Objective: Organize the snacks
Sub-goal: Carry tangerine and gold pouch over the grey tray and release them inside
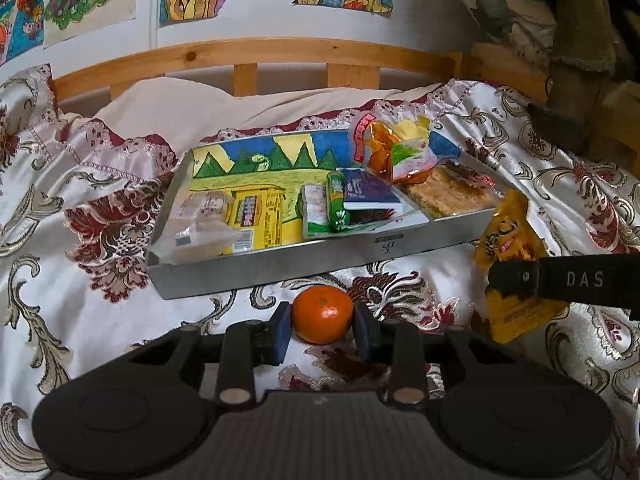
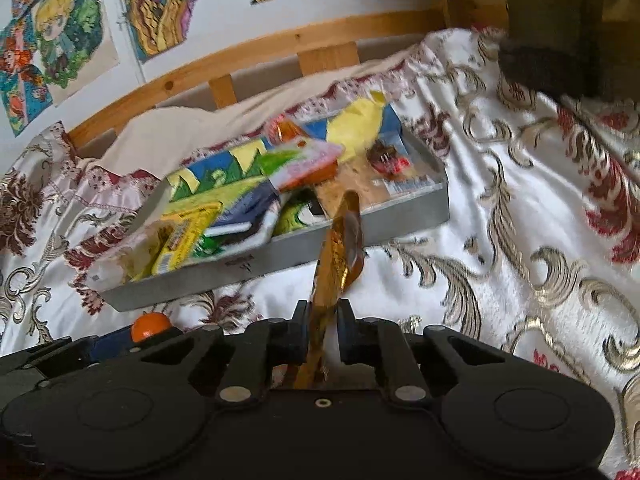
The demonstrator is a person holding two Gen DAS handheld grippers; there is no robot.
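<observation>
L claw (image 1: 322,330) grips tangerine (image 1: 322,314); R claw (image 2: 323,332) pinches yellow snack packet (image 2: 340,256) by its edge. Risk: thin packet slips out, or tangerine rolls off before the tray (image 1: 280,268).

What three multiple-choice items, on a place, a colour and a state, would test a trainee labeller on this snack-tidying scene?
1. Where is the tangerine?
A. in the tray
B. between the left gripper's pads, outside the tray
C. on the pillow

2. What colour is the tray's outer wall?
A. grey
B. red
C. black

3. What does the right gripper do?
A. stands open, holding nothing
B. grips the tangerine
C. pinches a yellow snack packet

Answers:
1 B: the left gripper clamps it in front of the tray.
2 A: the front wall is plain grey.
3 C: the packet stands between its closed pads.
</observation>
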